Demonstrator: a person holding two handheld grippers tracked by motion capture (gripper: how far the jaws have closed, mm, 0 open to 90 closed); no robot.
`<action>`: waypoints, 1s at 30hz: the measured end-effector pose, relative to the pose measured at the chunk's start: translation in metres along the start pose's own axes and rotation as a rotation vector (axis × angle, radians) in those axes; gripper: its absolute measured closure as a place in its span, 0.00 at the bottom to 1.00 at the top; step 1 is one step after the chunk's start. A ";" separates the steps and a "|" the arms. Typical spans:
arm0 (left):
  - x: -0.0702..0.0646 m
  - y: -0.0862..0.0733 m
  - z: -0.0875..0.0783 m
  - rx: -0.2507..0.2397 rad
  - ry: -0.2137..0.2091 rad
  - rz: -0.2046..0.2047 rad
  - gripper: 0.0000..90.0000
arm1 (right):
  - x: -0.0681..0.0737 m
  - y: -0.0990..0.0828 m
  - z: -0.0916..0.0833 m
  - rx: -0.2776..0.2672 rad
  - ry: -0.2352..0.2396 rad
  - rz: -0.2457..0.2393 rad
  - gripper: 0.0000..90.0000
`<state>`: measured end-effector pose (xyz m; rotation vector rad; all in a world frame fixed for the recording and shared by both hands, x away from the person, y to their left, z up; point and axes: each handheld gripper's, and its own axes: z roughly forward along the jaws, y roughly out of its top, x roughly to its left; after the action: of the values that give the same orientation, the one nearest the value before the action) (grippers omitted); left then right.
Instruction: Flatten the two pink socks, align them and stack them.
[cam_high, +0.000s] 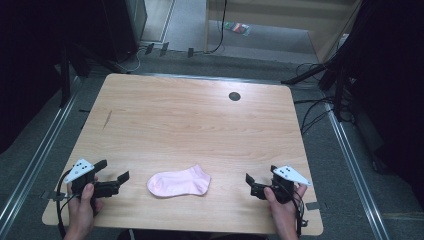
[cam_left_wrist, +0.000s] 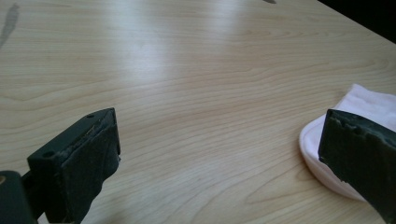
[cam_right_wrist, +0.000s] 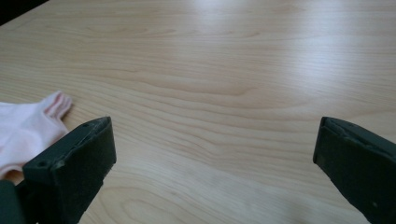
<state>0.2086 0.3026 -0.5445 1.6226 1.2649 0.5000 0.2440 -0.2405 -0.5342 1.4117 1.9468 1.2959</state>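
Note:
A pale pink sock (cam_high: 179, 182) lies flat on the wooden table (cam_high: 200, 125) near its front edge. My left gripper (cam_high: 114, 170) sits to the sock's left, held in a hand, its jaws spread wide with nothing between them. My right gripper (cam_high: 261, 173) sits to the sock's right, also open and empty. In the left gripper view the gripper (cam_left_wrist: 219, 126) frames bare wood, and the sock (cam_left_wrist: 364, 100) peeks out behind the right jaw. In the right gripper view the gripper (cam_right_wrist: 215, 128) is open over bare wood, with the sock (cam_right_wrist: 28, 121) beside the left jaw.
A dark round grommet (cam_high: 234, 96) sits near the table's far edge, and a dark streak (cam_high: 107, 119) marks its left side. Cables and stand legs lie on the grey floor around the table. A wooden shelf unit (cam_high: 280, 20) stands beyond.

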 end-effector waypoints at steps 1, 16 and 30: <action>0.002 0.000 -0.001 0.000 0.004 -0.001 0.00 | -0.005 -0.002 -0.002 -0.002 -0.008 0.003 0.00; 0.041 -0.005 -0.028 -0.012 0.119 -0.012 0.00 | -0.068 -0.012 -0.036 -0.021 -0.124 0.084 0.04; 0.068 -0.010 -0.046 0.035 0.234 0.074 0.00 | -0.105 -0.027 -0.068 -0.024 -0.177 0.129 0.14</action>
<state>0.1931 0.3838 -0.5491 1.6819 1.3942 0.7343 0.2213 -0.3656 -0.5440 1.6049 1.7446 1.2003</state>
